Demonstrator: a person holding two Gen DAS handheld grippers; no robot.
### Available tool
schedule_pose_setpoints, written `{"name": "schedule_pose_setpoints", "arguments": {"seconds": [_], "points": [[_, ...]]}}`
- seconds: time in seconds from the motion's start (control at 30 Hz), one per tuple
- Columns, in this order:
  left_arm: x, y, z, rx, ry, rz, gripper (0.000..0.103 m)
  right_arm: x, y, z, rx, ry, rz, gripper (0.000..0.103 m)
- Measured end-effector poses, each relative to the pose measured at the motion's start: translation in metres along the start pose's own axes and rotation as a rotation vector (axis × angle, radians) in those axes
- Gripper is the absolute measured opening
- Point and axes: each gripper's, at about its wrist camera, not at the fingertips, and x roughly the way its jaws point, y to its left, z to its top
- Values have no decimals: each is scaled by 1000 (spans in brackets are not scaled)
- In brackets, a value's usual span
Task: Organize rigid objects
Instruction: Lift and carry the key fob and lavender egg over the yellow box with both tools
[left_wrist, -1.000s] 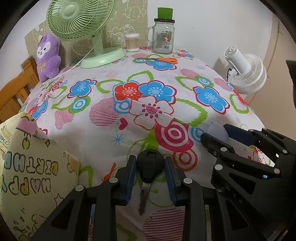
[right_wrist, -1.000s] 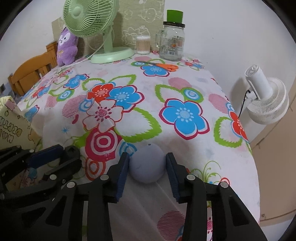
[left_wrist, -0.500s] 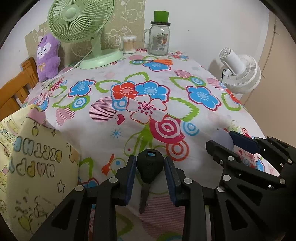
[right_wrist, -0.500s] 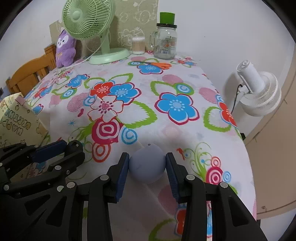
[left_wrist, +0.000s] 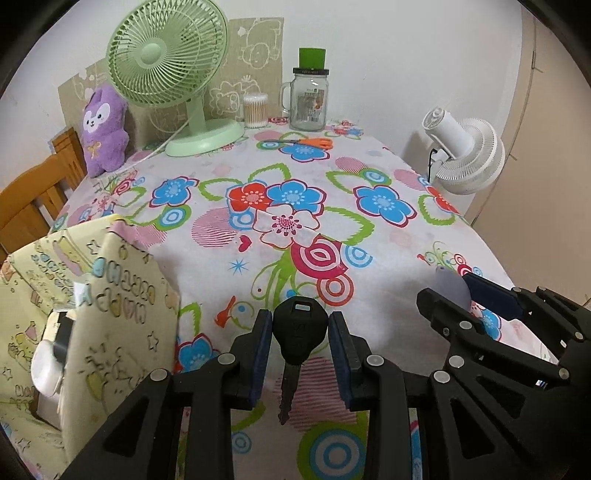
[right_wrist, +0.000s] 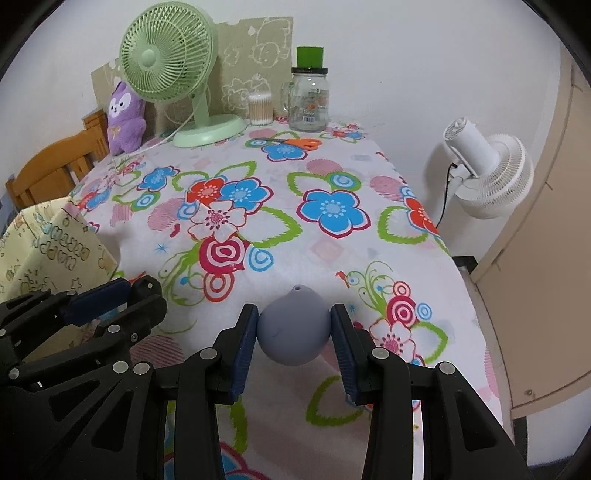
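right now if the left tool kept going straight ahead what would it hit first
Most likely the tablecloth: the left tool, shut on the key, points over bare cloth. The scissors lie far beyond; depth is unclear.

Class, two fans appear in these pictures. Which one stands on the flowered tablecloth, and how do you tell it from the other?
The green fan, on a round base at the table's far end. The white fan stands off the table, beyond its right edge.

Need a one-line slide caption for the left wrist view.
Left gripper clamps black-headed key above floral tablecloth.
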Motion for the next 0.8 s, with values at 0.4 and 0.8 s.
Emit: {"name": "schedule_pose_setpoints", "arguments": {"seconds": [0.4,0.8], "points": [[-33,-1,-9,14,-40,2,31,-39,7,2,32,-59,-13,43],[-70,7,-13,20,-87,1,31,-77,21,3,48,-108,-11,43]]}}
